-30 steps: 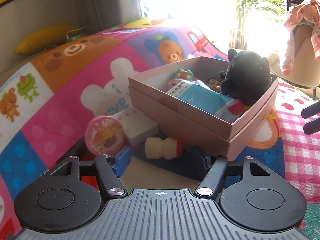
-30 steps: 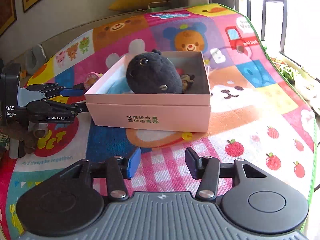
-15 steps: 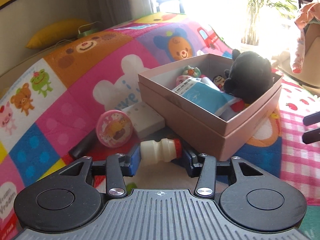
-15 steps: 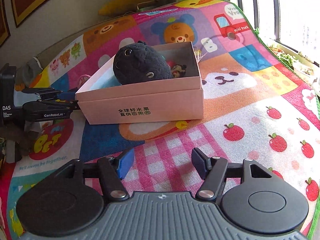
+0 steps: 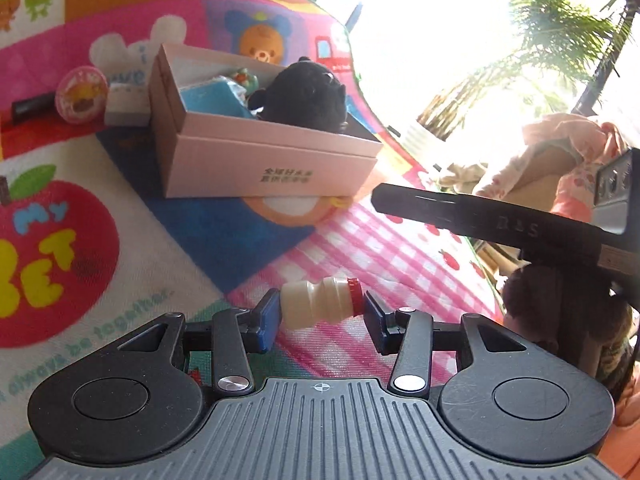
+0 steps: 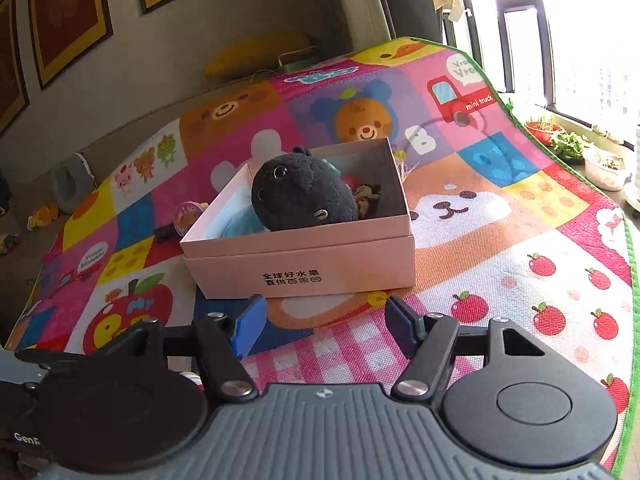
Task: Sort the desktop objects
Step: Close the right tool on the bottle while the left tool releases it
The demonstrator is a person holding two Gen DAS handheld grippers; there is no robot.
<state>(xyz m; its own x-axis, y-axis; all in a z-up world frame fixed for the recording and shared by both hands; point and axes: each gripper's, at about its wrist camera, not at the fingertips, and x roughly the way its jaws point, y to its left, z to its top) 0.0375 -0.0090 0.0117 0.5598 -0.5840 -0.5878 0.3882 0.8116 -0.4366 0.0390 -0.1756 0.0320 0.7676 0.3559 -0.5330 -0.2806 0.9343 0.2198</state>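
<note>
My left gripper (image 5: 320, 316) is shut on a small cream drink bottle (image 5: 316, 306) with a red cap, held lengthwise between the pads above the pink check part of the mat. The pink box (image 5: 276, 160) lies ahead of it, holding a black plush toy (image 5: 308, 96) and a blue packet (image 5: 208, 100). In the right wrist view the same pink box (image 6: 304, 268) and black plush toy (image 6: 300, 196) sit just beyond my right gripper (image 6: 322, 322), whose jaws are opening with nothing between them. The right gripper's arm crosses the left wrist view as a black bar (image 5: 480, 216).
A round pink tin (image 5: 82, 96), a white block (image 5: 126, 104) and a black flat item (image 5: 32, 106) lie on the colourful play mat (image 6: 520, 216) left of the box. A window with plants (image 6: 568, 144) borders the mat's right edge. A person's patterned sleeve (image 5: 556, 160) shows at right.
My left gripper closed on the drink bottle, lifted it off the mat and swung round to the box's front side. The right gripper's jaws widened.
</note>
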